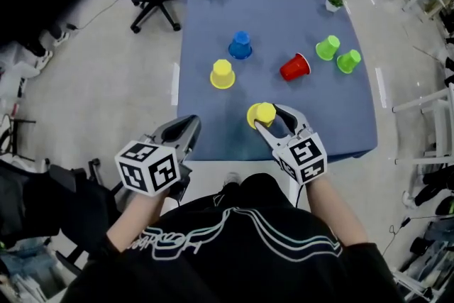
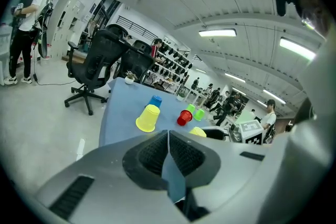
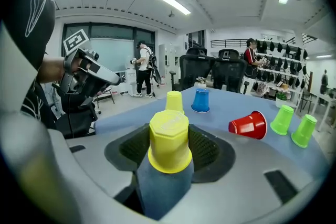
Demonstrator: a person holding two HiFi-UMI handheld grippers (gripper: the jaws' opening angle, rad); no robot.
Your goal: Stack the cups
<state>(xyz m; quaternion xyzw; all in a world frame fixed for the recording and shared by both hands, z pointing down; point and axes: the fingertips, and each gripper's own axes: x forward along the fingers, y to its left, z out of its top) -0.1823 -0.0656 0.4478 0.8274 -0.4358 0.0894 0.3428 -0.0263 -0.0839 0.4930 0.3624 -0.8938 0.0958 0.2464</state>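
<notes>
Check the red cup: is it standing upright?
No, the red cup lies tipped on its side on the blue table.
</notes>
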